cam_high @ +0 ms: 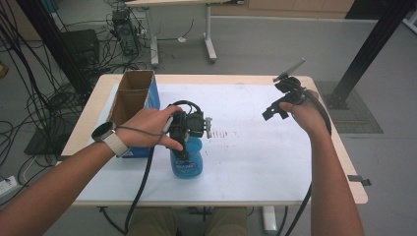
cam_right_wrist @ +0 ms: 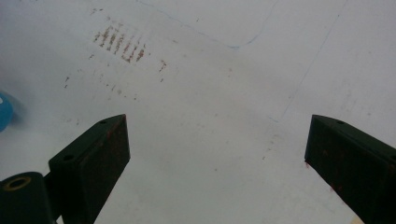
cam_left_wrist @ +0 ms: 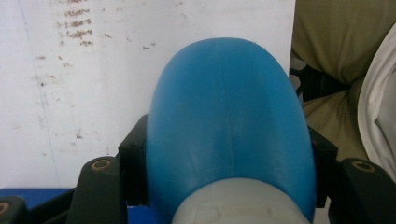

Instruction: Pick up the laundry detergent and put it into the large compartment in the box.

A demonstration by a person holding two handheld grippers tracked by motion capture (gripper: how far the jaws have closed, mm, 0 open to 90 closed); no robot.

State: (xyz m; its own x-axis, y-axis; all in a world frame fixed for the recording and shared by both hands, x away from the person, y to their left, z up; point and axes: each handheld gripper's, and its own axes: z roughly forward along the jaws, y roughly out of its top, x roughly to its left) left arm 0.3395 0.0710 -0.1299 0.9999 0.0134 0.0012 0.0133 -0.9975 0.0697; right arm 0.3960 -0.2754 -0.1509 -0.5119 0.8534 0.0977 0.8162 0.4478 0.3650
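My left gripper [cam_high: 187,129] has its fingers clenched around the blue bottle [cam_high: 187,160] on the counter [cam_high: 255,147], while my right gripper [cam_high: 275,109] hangs released.

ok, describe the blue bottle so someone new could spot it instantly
Start at the white-topped table, then look toward its front left, just right of the open cardboard box with blue sides. The blue bottle stands upright there, with the left gripper clamped around its upper part. It is the only rounded, glossy plastic item there; its neighbour is a square-edged carton.
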